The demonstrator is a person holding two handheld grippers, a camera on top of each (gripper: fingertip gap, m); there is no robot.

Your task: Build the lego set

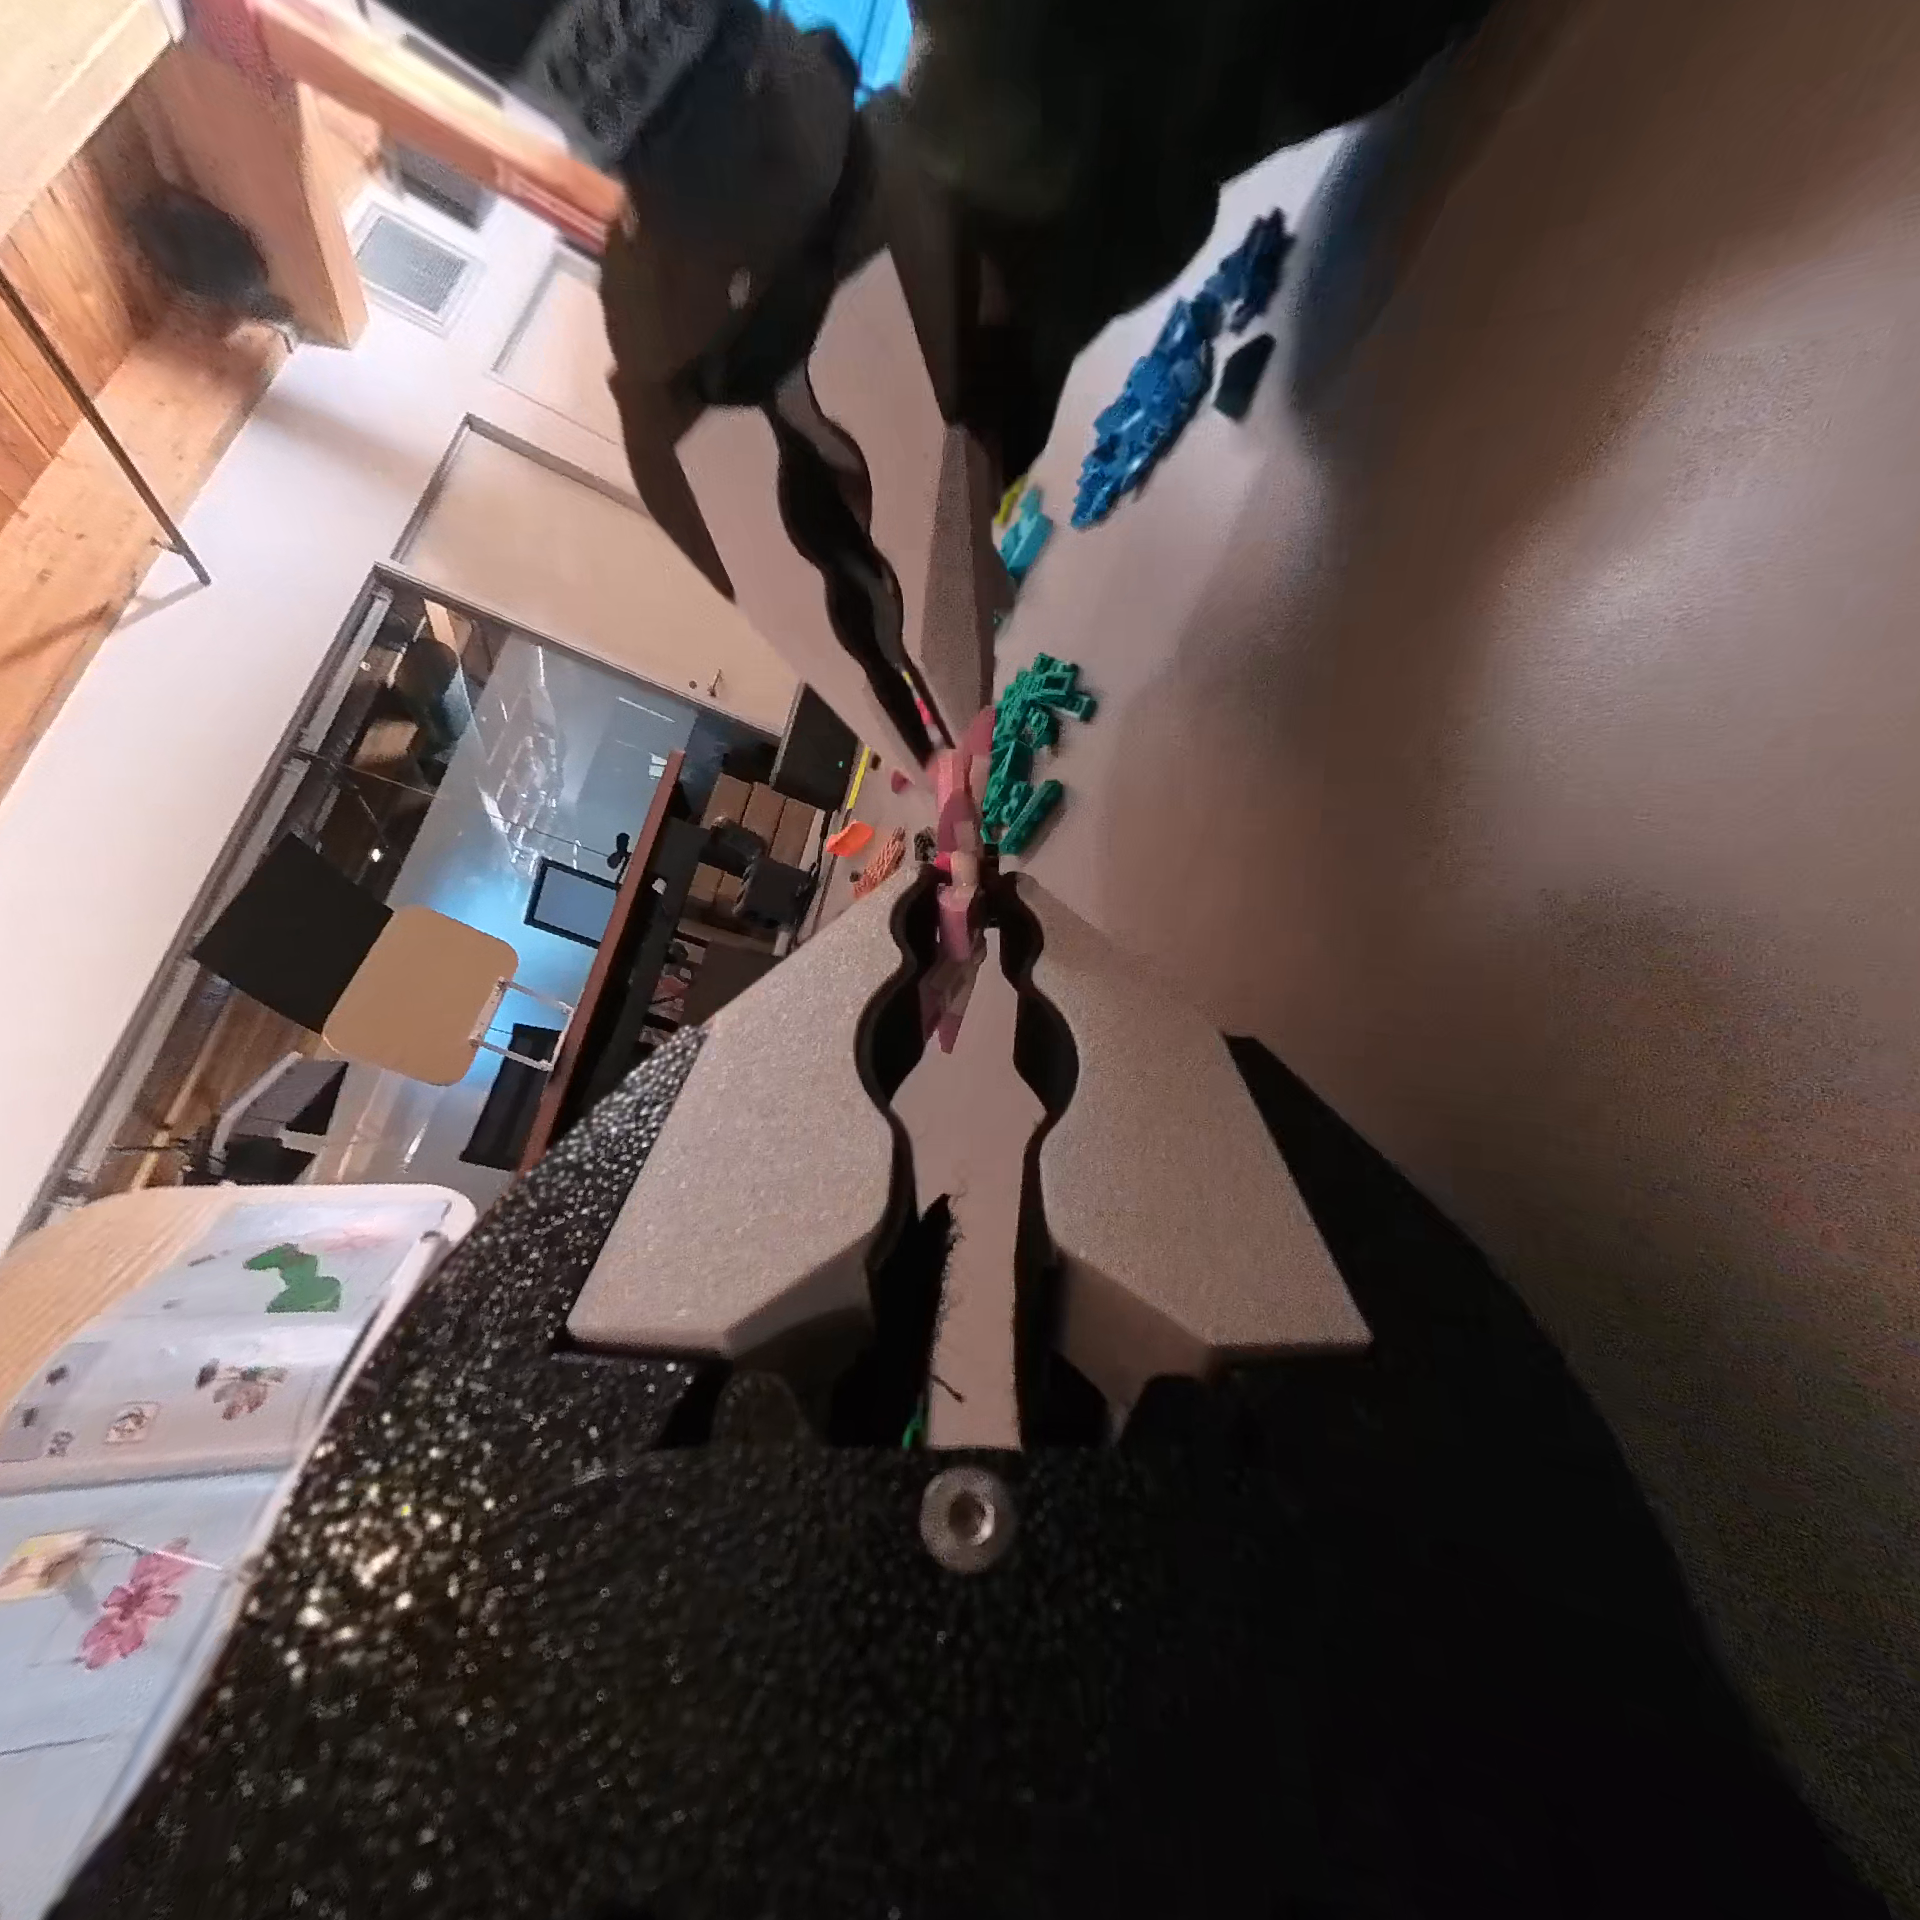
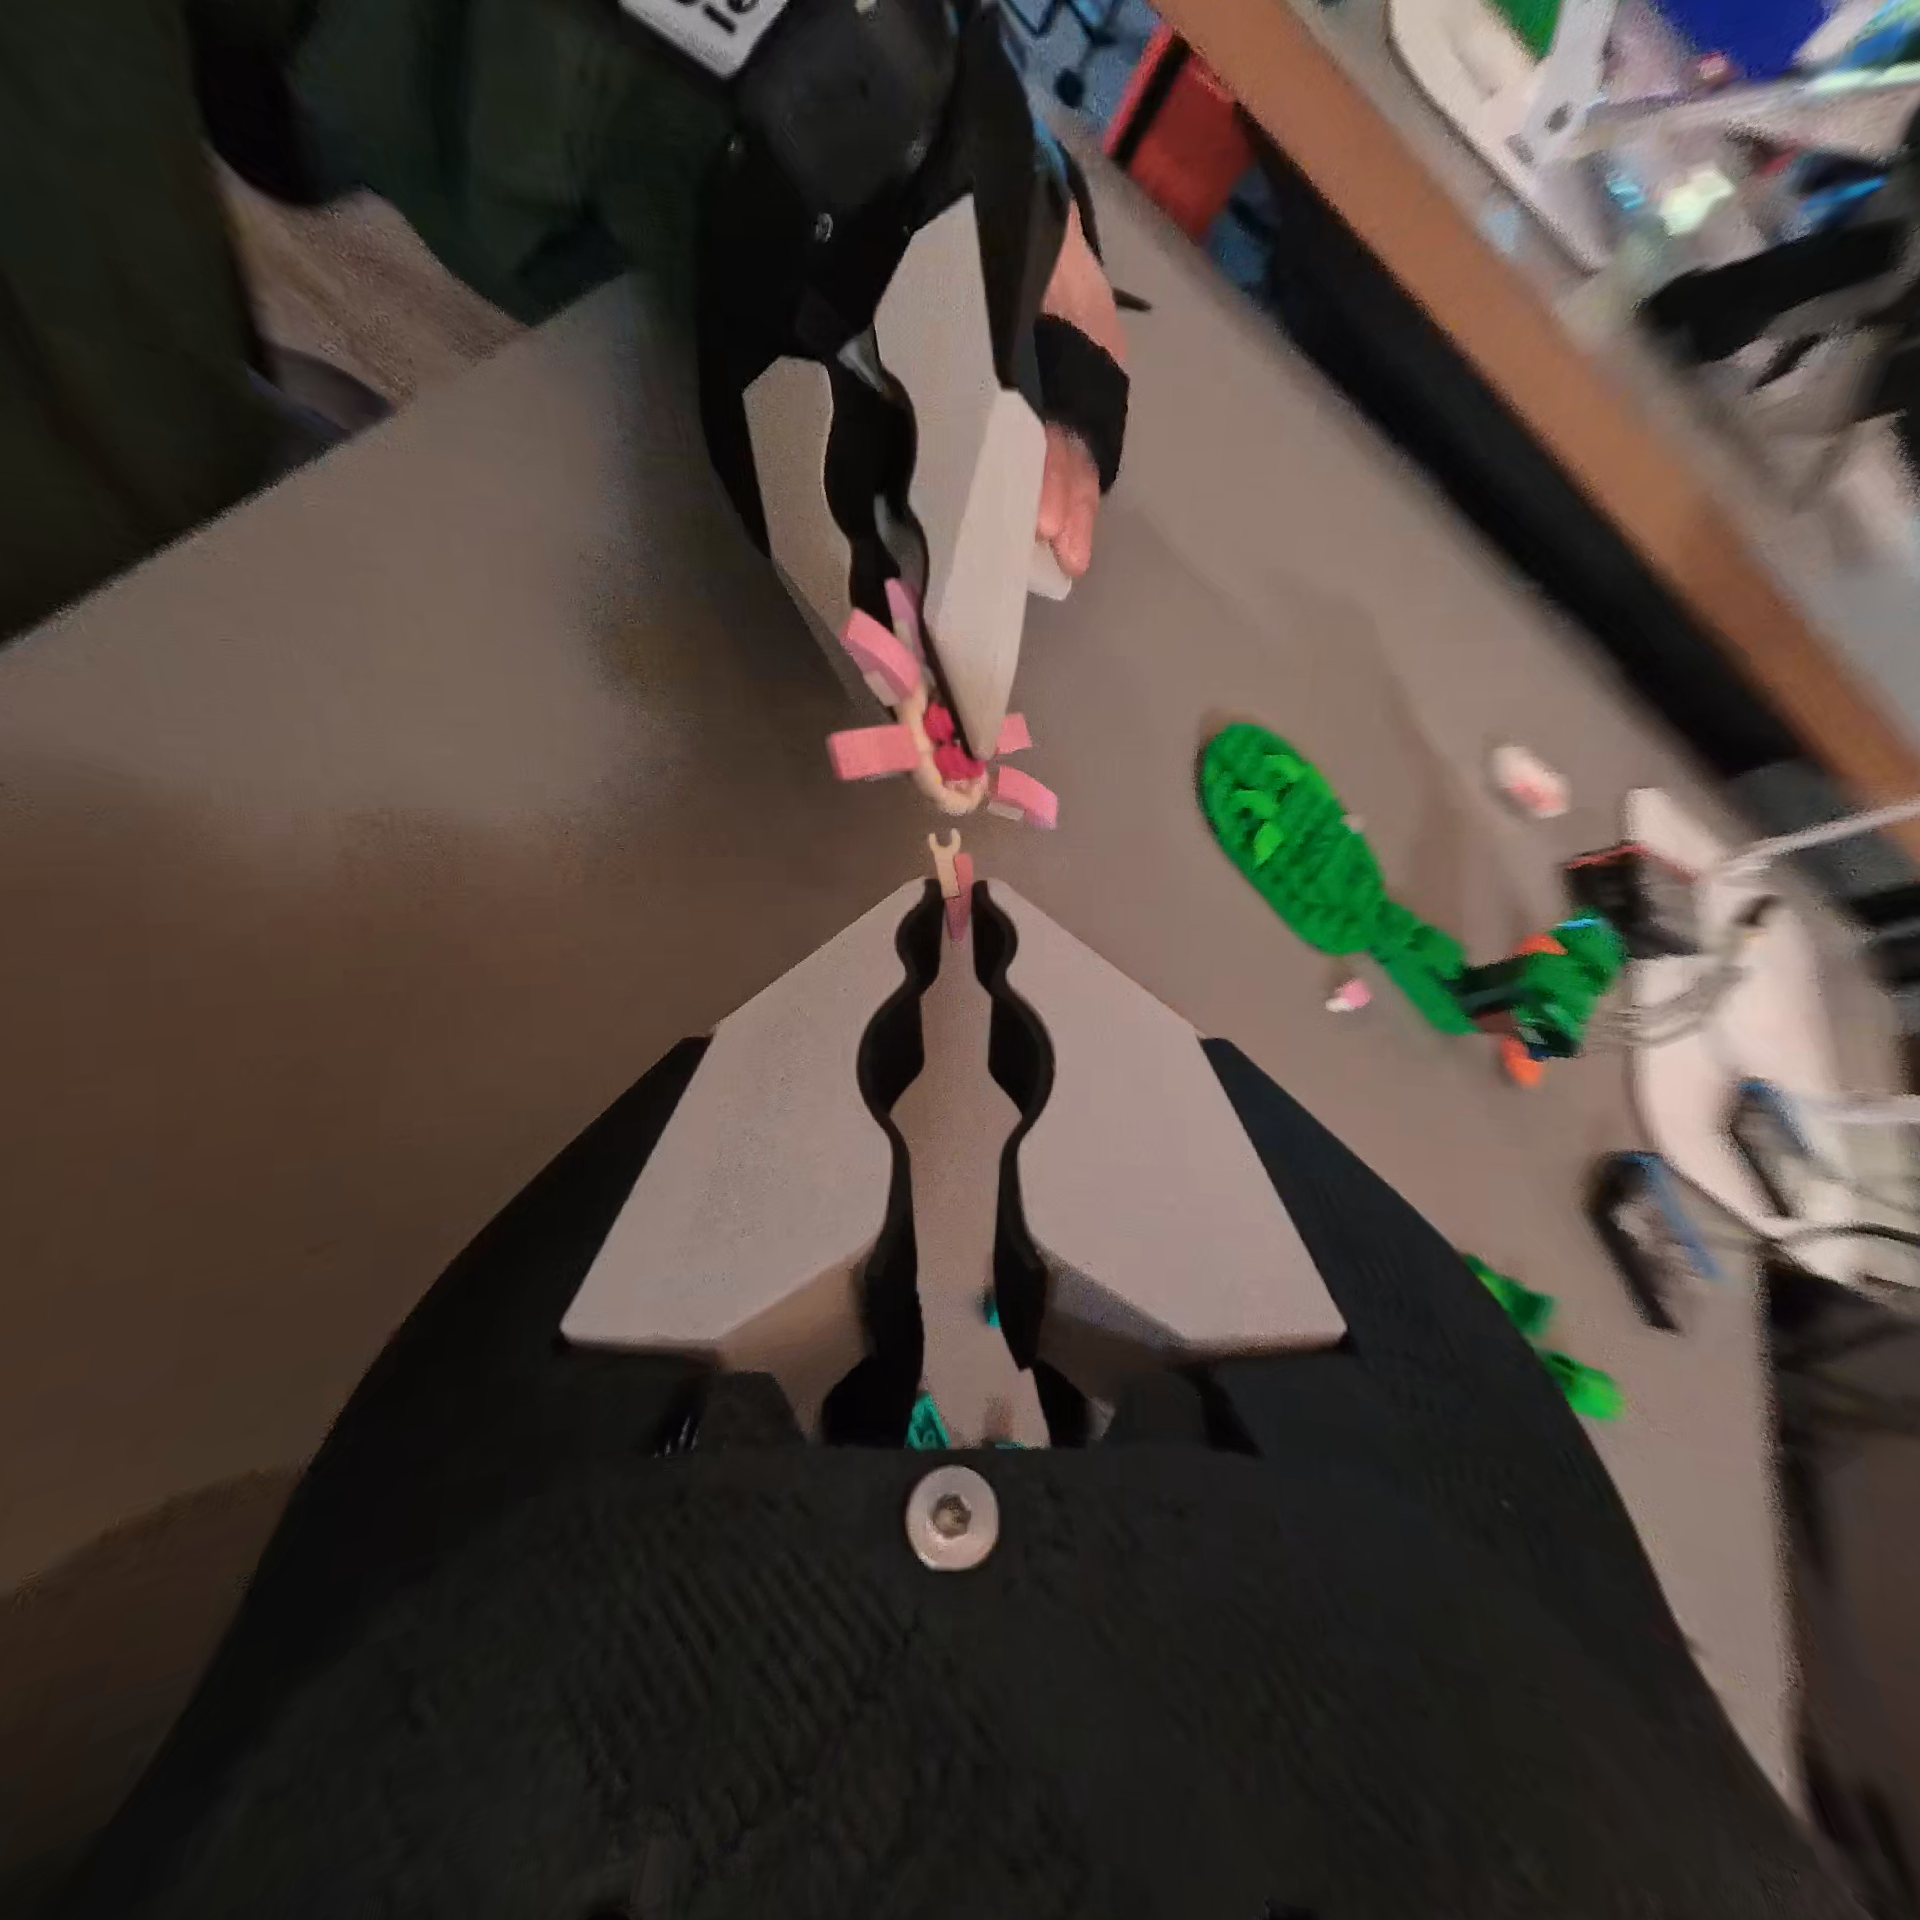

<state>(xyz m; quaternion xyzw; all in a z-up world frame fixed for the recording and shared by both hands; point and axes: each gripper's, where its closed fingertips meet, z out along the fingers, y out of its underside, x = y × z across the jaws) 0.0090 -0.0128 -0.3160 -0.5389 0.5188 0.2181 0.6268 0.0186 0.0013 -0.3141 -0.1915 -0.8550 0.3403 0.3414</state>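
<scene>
Lego flower (image 2: 925, 727) — pink petals fanned around a cream hub with a dark red centre — hangs in the air above the table (image 2: 364, 831), pinched at its centre by the left gripper (image 1: 961, 894). Facing it, the right gripper (image 2: 956, 888) is closed on a single pink petal piece (image 2: 958, 899) whose cream clip end points at the hub, just short of touching it. In the left wrist view the same meeting is seen edge-on and blurred, so the exact gap cannot be told there.

Several petals are already on the flower, and judging by this one loose petal the ring is partly filled, with this petal yet to be clipped on. How many more remain cannot be read from the pictures.

Farther out, a bright green leaf assembly (image 2: 1309, 842) lies built on the table, joined to a stem section with orange and blue parts. Unsorted heaps wait as well — teal-green pieces (image 1: 1029, 748) and blue pieces (image 1: 1174, 374) — which suggests a good share of the set is still unbuilt. An open instruction booklet (image 1: 156, 1455) lies beside the left gripper's body.
</scene>
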